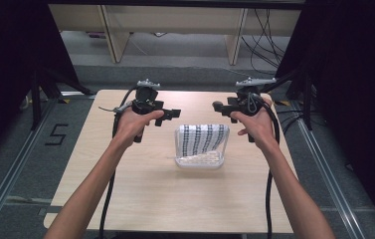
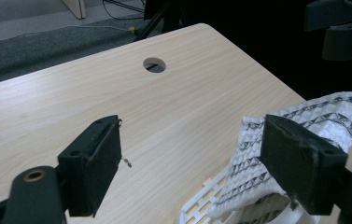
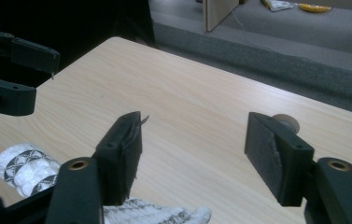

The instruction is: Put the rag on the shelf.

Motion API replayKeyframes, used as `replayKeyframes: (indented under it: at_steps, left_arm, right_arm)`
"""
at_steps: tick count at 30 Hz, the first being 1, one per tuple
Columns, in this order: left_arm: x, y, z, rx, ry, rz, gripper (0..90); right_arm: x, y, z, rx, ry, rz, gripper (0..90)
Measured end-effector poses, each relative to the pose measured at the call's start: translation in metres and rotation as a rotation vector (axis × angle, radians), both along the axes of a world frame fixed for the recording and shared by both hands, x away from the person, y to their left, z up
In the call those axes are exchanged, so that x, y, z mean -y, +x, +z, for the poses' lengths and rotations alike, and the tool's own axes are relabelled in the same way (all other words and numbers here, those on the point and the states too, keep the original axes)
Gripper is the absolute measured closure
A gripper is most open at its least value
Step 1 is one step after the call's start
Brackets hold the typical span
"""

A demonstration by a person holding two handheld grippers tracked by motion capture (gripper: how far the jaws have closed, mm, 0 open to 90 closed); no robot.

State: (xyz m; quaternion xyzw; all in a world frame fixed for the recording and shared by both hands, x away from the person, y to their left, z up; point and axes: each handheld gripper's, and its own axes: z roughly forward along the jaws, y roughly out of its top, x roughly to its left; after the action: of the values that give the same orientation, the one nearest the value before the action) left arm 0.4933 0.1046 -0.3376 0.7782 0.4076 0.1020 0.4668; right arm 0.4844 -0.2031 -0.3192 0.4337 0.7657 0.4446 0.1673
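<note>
Status: patterned cloth (image 1: 202, 138) sits in the white basket (image 1: 200, 160) at table (image 1: 140, 194) centre, draped over its far rim, one end hanging out the back. Looks like the drop is done; what may be left is tucking that overhang in, judging by the drape.

My left gripper (image 1: 171, 114) is at about 10 o'clock from the basket, jaws spread, nothing between them. In the left gripper view the cloth (image 2: 304, 116) lies behind my right-hand jaw, apart from the pads.

My right gripper (image 1: 218, 107) is at about 1 o'clock from the basket, jaws spread wide, empty. In the right gripper view the cloth (image 3: 26, 170) lies at 8 o'clock, below the jaws.
</note>
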Motion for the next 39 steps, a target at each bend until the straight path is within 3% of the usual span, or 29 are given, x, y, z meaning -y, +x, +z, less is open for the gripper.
replayKeyframes:
  at_steps: [3,7,17,21,27,32,33,39]
  left_arm:
    - [-0.002,-0.003,0.001,0.009,-0.007,0.006,19.1]
    - [-0.004,-0.009,0.002,0.017,-0.022,-0.005,19.0]
    - [-0.010,-0.026,0.004,0.026,-0.031,-0.021,18.2]
    - [-0.012,-0.035,0.005,0.034,-0.030,-0.026,18.2]
    - [-0.016,-0.045,0.004,0.043,-0.041,-0.035,18.0]
    - [-0.017,-0.055,0.003,0.052,-0.044,-0.048,17.8]
    - [-0.017,-0.057,0.003,0.053,-0.045,-0.052,17.8]
    - [-0.017,-0.067,0.002,0.061,-0.045,-0.064,17.7]
  right_arm:
    - [-0.001,-0.003,0.001,-0.023,0.024,-0.012,31.4]
    - [0.002,-0.007,0.004,-0.005,0.025,-0.008,25.3]
    - [0.006,-0.023,0.010,0.018,0.028,0.022,24.2]
    - [0.005,-0.030,0.011,0.007,0.048,0.026,24.0]
    - [0.007,-0.037,0.008,0.030,0.031,0.045,23.4]
    - [0.007,-0.043,0.008,0.012,0.044,0.040,22.8]
    - [0.007,-0.044,0.007,0.036,0.052,0.041,22.8]
    - [0.009,-0.050,0.009,0.038,0.053,0.059,22.4]
